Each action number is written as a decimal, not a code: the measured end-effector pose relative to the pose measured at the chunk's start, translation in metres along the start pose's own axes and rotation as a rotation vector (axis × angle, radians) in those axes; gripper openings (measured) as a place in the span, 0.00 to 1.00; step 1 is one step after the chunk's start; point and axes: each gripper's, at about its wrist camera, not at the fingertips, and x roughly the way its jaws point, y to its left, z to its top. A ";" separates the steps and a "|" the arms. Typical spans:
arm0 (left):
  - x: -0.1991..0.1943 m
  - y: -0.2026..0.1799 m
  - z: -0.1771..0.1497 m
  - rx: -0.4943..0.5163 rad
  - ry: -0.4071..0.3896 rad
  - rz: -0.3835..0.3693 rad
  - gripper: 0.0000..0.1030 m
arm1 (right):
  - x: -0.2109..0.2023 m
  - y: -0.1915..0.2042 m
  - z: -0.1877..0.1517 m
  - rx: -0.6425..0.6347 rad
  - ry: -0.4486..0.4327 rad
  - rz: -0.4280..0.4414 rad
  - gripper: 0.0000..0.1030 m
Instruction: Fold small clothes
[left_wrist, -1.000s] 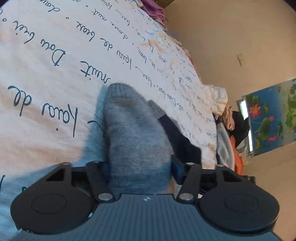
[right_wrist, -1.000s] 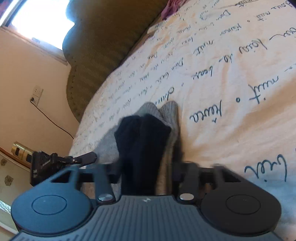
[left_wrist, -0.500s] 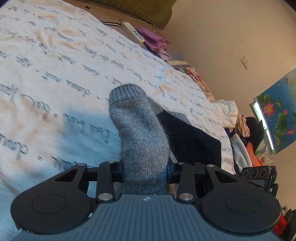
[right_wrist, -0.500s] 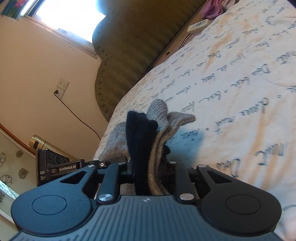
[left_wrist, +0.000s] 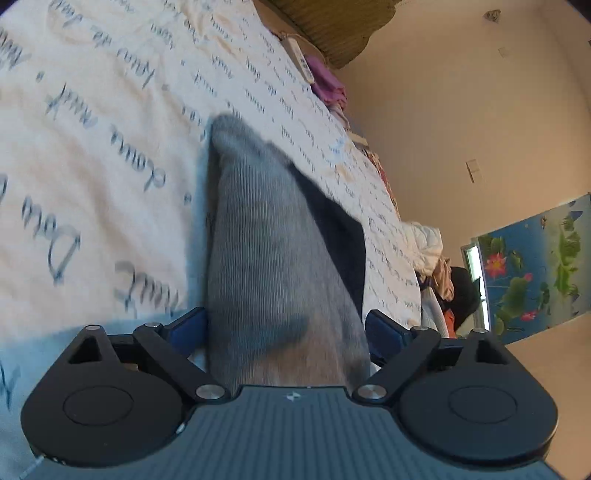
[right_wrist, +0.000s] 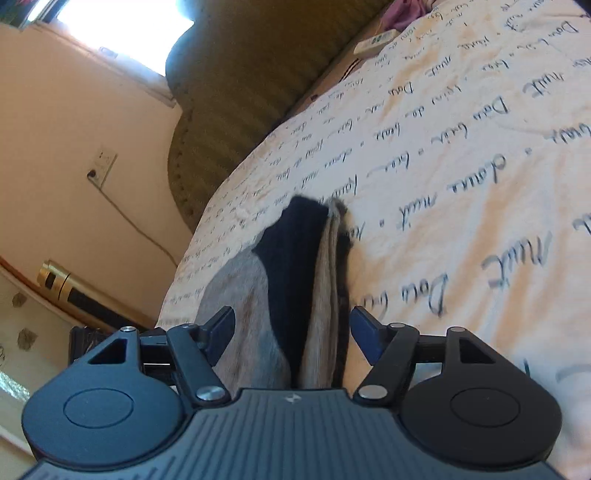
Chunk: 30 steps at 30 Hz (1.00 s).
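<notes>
- Since half a second earlier, both grippers' jaws had spread off the grey sock.
- The left gripper and the right gripper were opening, pads clear of the knit between them.
- The sock lay on the script-printed bedspread.
- Best practice: back straight out, not snagging the fold.
- Only the right view showed the socket; only the left showed the floral poster.

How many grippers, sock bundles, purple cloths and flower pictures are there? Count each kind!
Hand-held grippers: 2, the left hand-held gripper and the right hand-held gripper, both with jaws opening and the sock bundle between them
Sock bundle, grey and black: 1
Purple cloth: 1
Flower picture: 1
Total: 5
</notes>
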 end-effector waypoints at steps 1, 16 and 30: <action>0.000 0.000 -0.013 0.002 0.023 -0.007 0.86 | -0.007 0.000 -0.010 -0.001 0.024 -0.008 0.67; -0.016 -0.016 -0.055 0.099 0.112 0.111 0.12 | -0.009 0.036 -0.074 -0.075 0.164 0.056 0.13; -0.053 -0.116 -0.073 0.616 -0.302 0.347 0.67 | -0.043 0.048 -0.016 -0.140 -0.071 0.010 0.37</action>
